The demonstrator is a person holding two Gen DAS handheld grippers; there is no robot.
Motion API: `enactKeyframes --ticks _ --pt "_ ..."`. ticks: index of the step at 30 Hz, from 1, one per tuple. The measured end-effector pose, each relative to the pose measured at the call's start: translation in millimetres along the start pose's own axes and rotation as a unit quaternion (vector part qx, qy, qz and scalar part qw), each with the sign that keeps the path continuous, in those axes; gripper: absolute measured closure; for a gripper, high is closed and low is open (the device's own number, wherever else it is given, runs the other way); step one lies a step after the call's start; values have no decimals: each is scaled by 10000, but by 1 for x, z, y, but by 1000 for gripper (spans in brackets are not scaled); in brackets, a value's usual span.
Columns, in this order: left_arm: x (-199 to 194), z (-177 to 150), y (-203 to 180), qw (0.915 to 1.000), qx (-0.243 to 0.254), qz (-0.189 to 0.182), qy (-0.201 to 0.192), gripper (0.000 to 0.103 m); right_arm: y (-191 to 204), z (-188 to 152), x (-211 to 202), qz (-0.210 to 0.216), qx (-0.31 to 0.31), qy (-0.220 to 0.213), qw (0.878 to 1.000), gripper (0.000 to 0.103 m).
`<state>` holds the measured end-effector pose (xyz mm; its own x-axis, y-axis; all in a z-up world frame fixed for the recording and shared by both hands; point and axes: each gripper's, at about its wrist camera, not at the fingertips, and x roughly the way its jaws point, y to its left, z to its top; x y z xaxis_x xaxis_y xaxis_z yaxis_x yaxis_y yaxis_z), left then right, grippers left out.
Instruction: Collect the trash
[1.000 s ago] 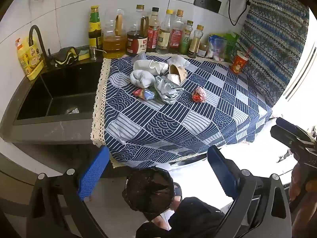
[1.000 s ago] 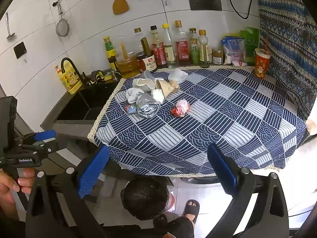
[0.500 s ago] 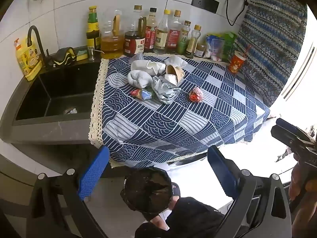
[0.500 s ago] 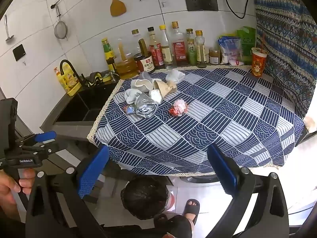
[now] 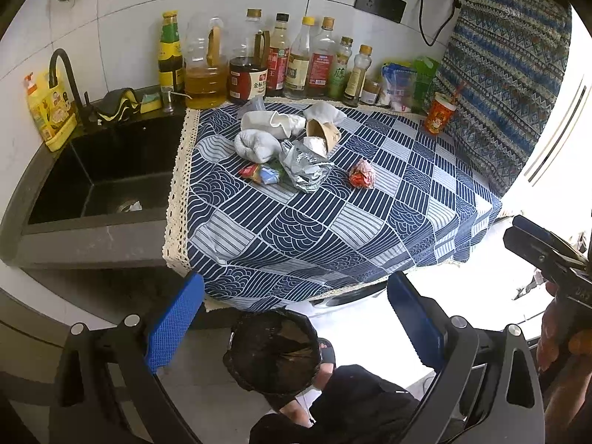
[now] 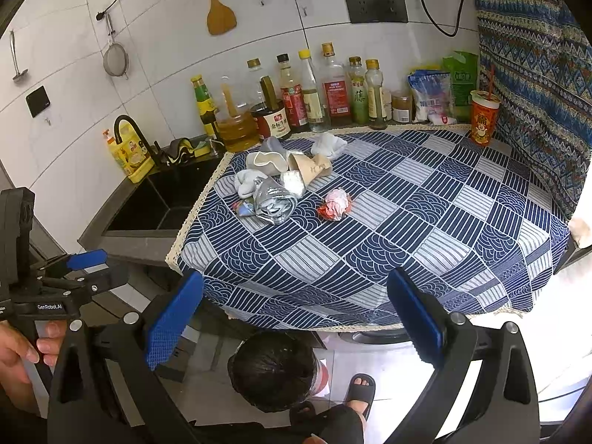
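I held both grippers back from the counter, over the floor. The left gripper [image 5: 296, 318] had its blue, mesh-textured pads spread wide with nothing between them, and the right gripper [image 6: 296, 318] stood released in the same way, empty. Directly below and between each pair of fingers sat the trash bin [image 5: 273, 351], a round can lined with a glossy black bag, on the floor at the foot of the counter. Well ahead of the fingers, on the blue-and-white patterned tablecloth [image 5: 333, 229] with its lace edge, lay the trash in a loose cluster: a crumpled silver foil wrapper [image 5: 305, 168], a small colourful twisted wrapper [image 5: 261, 174] just to its left, soft white wadded tissues [image 5: 255, 146] behind that, a flattened white paper cup [image 5: 272, 122], and a brown paper cup [image 5: 323, 131] lying on its side. A red-and-white crumpled ball of paper [image 6: 335, 203] lay apart, to the right of the foil. Farther ahead, against the tiled wall, stood a row of glass and plastic bottles [image 5: 296, 63], and to the far left of the fingers was the black sink [image 5: 100, 177] with its curved faucet. A red printed cup [image 6: 483, 118] with a straw stood at the far right corner of the cloth.
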<state>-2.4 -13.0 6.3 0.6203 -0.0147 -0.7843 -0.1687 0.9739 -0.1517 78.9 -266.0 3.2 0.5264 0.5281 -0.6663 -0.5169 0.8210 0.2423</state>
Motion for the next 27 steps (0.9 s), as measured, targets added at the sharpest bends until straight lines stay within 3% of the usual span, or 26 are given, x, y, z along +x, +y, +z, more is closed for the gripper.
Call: enactKeyframes --ticks 27 --pt "-9 1 3 9999 65 -75 -88 7 6 -3 -3 24 35 -55 10000 5"
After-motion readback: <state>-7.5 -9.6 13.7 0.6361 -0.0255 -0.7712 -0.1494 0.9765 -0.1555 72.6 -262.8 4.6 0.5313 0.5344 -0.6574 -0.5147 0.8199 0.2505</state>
